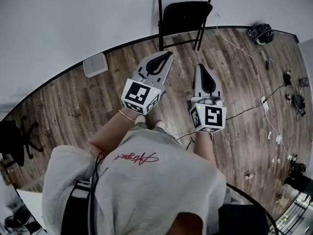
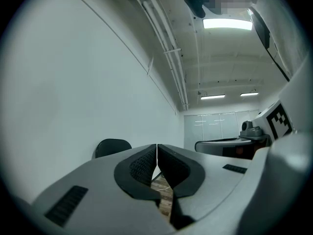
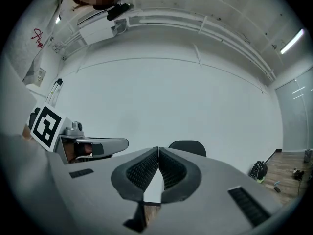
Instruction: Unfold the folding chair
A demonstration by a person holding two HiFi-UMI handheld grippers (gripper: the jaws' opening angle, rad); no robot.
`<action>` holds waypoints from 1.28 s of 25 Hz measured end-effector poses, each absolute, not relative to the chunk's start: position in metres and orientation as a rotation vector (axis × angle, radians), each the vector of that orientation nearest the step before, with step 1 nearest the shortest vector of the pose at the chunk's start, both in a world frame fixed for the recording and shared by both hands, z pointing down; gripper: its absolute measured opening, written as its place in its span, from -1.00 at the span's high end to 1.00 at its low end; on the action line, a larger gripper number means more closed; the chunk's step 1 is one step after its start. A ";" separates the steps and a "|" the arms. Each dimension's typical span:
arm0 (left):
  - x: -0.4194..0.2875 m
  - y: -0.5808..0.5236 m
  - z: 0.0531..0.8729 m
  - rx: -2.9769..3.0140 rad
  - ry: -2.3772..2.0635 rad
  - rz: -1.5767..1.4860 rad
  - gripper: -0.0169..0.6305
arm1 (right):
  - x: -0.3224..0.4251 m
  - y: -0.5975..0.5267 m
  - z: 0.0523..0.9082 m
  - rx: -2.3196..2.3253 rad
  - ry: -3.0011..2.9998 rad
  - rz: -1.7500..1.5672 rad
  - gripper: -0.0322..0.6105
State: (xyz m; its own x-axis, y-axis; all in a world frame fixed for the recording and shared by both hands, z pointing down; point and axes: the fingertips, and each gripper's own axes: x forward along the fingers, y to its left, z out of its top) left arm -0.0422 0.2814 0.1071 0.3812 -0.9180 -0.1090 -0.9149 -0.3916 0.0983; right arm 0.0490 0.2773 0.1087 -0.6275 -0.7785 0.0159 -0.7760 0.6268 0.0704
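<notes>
The black folding chair with a thin tubular metal frame [image 1: 186,16] is standing against the plain white wall [image 1: 73,23] at the far edge of the brown wood-plank floor [image 1: 88,97], well apart from both tools and being touched by neither. The grey left gripper with its marker cube [image 1: 167,55] and the matching grey right gripper [image 1: 201,68] are being held roughly level in front of the person and aimed toward the chair. In the left gripper view the ribbed black fingers [image 2: 142,166] are being pressed together with nothing between them, and in the right gripper view the 2 fingers [image 3: 172,169] are likewise being held shut and empty. Whether the seat is already lowered is not being shown clearly, though the seat panel is appearing to angle out from the back. The step in hand is being judged as the approach. The fingers are needing to be opened before the frame is reached, with 1 gripper being set squarely across the top rail to steady it and the other on the seat's front edge, pressed down slowly so the legs are not skidding on the smooth planks or catching the thin white cable [image 1: 244,53] lying nearby. The seat and back are looking like hard, matte panels with rounded corners.
</notes>
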 end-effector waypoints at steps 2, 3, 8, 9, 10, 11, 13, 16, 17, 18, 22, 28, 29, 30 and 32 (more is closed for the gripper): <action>-0.038 0.276 0.108 2.587 -1.730 -0.223 0.89 | 0.053 0.272 0.111 1.320 -2.795 -0.083 0.85; -0.035 0.273 0.108 2.585 -1.736 -0.220 0.89 | 0.055 0.269 0.111 1.312 -2.799 -0.078 0.85; -0.029 0.255 0.114 2.543 -1.801 -0.215 0.89 | 0.068 0.245 0.120 1.277 -2.809 -0.018 0.85; -0.031 0.249 0.116 2.526 -1.820 -0.213 0.89 | 0.069 0.238 0.123 1.269 -2.806 -0.010 0.85; -0.034 0.243 0.120 2.510 -1.836 -0.209 0.89 | 0.069 0.229 0.126 1.263 -2.800 -0.005 0.85; -0.037 0.236 0.123 2.495 -1.847 -0.200 0.89 | 0.069 0.219 0.129 1.260 -2.793 -0.002 0.85; -0.044 0.220 0.131 2.476 -1.859 -0.179 0.89 | 0.064 0.201 0.136 1.251 -2.784 0.015 0.85; -0.060 0.185 0.139 2.464 -1.871 -0.179 0.89 | 0.048 0.166 0.148 1.238 -2.778 0.024 0.85; -0.068 0.169 0.143 2.458 -1.875 -0.180 0.89 | 0.041 0.150 0.153 1.240 -2.769 0.020 0.85; -0.076 0.152 0.147 2.451 -1.881 -0.176 0.89 | 0.033 0.132 0.158 1.246 -2.756 0.020 0.85; -0.113 0.072 0.163 2.453 -1.867 -0.175 0.89 | -0.004 0.048 0.178 1.286 -2.714 0.041 0.85; -0.145 -0.043 0.146 2.551 -1.760 -0.180 0.89 | -0.058 -0.066 0.163 1.366 -2.692 0.049 0.85; -0.148 -0.055 0.144 2.554 -1.751 -0.179 0.89 | -0.063 -0.078 0.162 1.372 -2.685 0.060 0.85; -0.150 -0.065 0.143 2.555 -1.745 -0.177 0.89 | -0.067 -0.089 0.162 1.375 -2.673 0.075 0.85; -0.152 -0.080 0.144 2.557 -1.740 -0.172 0.89 | -0.069 -0.113 0.173 1.368 -2.628 0.141 0.85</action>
State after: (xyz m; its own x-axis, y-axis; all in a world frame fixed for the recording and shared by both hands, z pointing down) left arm -0.1518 -0.0802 0.1442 0.3630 -0.9294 -0.0665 -0.9245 -0.3681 0.0988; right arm -0.0692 -0.1134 0.1734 -0.5624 -0.8027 0.1985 -0.8193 0.5734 -0.0026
